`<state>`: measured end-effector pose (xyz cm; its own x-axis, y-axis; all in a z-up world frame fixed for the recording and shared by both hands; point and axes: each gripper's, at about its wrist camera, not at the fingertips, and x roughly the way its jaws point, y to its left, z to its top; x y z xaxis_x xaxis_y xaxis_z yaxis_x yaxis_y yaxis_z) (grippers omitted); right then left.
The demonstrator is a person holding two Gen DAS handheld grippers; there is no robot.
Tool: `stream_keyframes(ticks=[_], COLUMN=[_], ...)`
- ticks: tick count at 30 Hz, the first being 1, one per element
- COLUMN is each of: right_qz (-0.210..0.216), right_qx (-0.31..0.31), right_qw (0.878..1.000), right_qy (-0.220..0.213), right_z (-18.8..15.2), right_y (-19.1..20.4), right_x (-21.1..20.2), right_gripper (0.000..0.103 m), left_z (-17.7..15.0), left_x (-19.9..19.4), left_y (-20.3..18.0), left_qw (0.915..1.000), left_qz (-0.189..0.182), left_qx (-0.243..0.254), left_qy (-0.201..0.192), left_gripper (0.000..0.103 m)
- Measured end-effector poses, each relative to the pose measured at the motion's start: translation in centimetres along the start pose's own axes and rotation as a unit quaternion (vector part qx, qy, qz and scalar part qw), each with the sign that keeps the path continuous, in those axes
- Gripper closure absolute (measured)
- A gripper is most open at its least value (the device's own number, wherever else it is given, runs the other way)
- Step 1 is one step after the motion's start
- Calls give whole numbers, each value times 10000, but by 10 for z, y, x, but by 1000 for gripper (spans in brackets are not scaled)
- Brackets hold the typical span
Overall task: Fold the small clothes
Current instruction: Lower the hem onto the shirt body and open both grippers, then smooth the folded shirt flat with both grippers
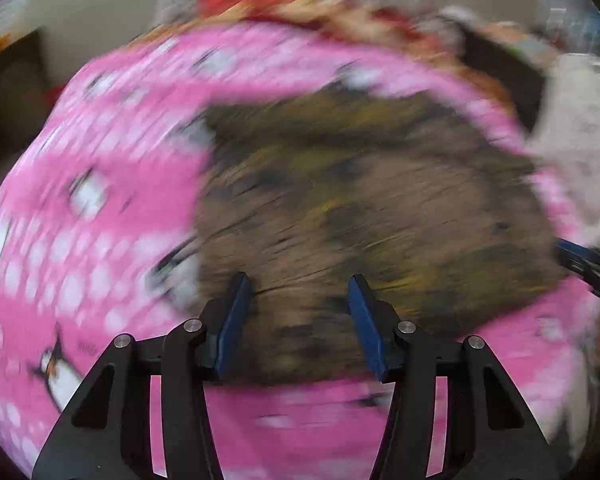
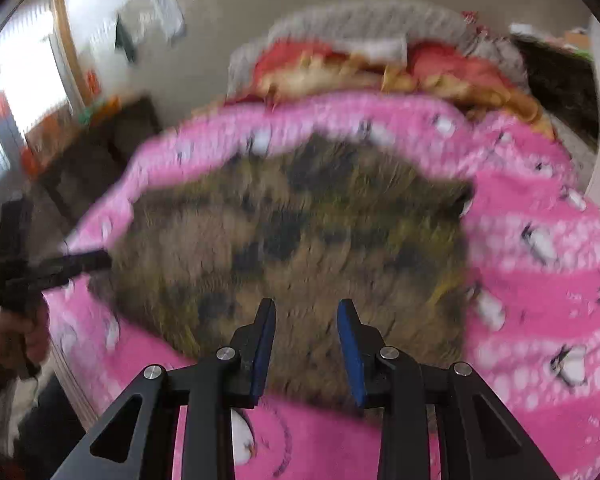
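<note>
A brown and olive camouflage-patterned garment lies spread flat on a pink penguin-print blanket; both views are blurred. My left gripper hovers over the garment's near edge, open, with nothing pinched between its blue pads. In the right wrist view the same garment rests on the pink blanket, and my right gripper is open above its near edge, its jaws narrower and holding nothing. The left gripper shows at the garment's left corner, held by a hand. The right gripper shows at the right edge.
A heap of red, yellow and grey cloth lies beyond the blanket's far edge. Pale cloth sits at the right. Dark furniture and a bright window stand off to the left.
</note>
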<state>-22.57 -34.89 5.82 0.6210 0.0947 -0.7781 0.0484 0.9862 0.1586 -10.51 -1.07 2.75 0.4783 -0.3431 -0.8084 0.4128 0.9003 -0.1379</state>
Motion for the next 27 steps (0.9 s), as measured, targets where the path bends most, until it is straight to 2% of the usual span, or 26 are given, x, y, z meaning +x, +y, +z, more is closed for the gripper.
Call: stream_keyframes(ticks=[1, 2, 3, 4, 5, 7, 9, 11, 13, 16, 18, 19, 20, 21, 22, 24, 27], right_qz=[-384, -270, 59, 346, 380, 113, -36, -71, -75, -6, 186, 98, -146, -258, -232, -254, -196], right_qx=[-108, 66, 471, 903, 979, 832, 789, 842, 880, 733, 811, 816, 766, 677, 553, 419, 531], right_qw=[9989, 9993, 9988, 9952, 9942, 9959, 9969, 9961, 9955, 9970, 9965, 9963, 9952, 9944, 9964, 9968, 9968], right_qy=[250, 231, 95, 157, 225, 339, 71, -242, -332, -257, -12, 260, 598, 774, 606, 634, 571], right_z=[-8, -15, -18, -19, -17, -6, 8, 23, 42, 72, 89, 91, 93, 90, 88, 89, 96], right_y=[-5, -16, -32, -46, -49, -44, -41, -39, -38, -18, -12, -10, -10, -10, -9, -7, -11], right_x=[13, 18, 17, 19, 18, 13, -2, -12, -9, 15, 39, 52, 71, 84, 86, 82, 75], right_gripper=[73, 71, 70, 68, 68, 68, 68, 68, 67, 67, 67, 67, 67, 67, 66, 66, 66], left_z=[-6, -6, -3, 0, 4, 10, 19, 40, 61, 84, 90, 89, 89, 89, 89, 91, 106], left_x=[0, 0, 0, 1, 2, -5, -25, -29, -20, 20, 53, 66, 64, 65, 63, 63, 68], left_y=[13, 18, 19, 16, 11, 5, 0, -7, -17, -30, -35, -37, -38, -41, -47, -50, -48], left_qw=[9994, 9989, 9991, 9995, 9999, 9998, 9978, 9954, 9945, 9937, 9948, 9957, 9972, 9981, 9990, 9993, 9987], left_qz=[-250, -359, -339, -249, -127, -126, -565, -797, -897, -953, -652, -545, -490, -400, -279, -191, -256], left_qx=[-60, -157, -203, -147, -67, -143, -333, -438, -459, -591, -657, -604, -510, -401, -239, -103, -234], left_qy=[-248, -250, -181, -101, -6, 74, -130, -298, -290, 81, 418, 447, 259, 255, 247, 318, 367], left_gripper=[56, 56, 56, 56, 56, 56, 56, 56, 56, 56, 57, 57, 56, 56, 56, 56, 56])
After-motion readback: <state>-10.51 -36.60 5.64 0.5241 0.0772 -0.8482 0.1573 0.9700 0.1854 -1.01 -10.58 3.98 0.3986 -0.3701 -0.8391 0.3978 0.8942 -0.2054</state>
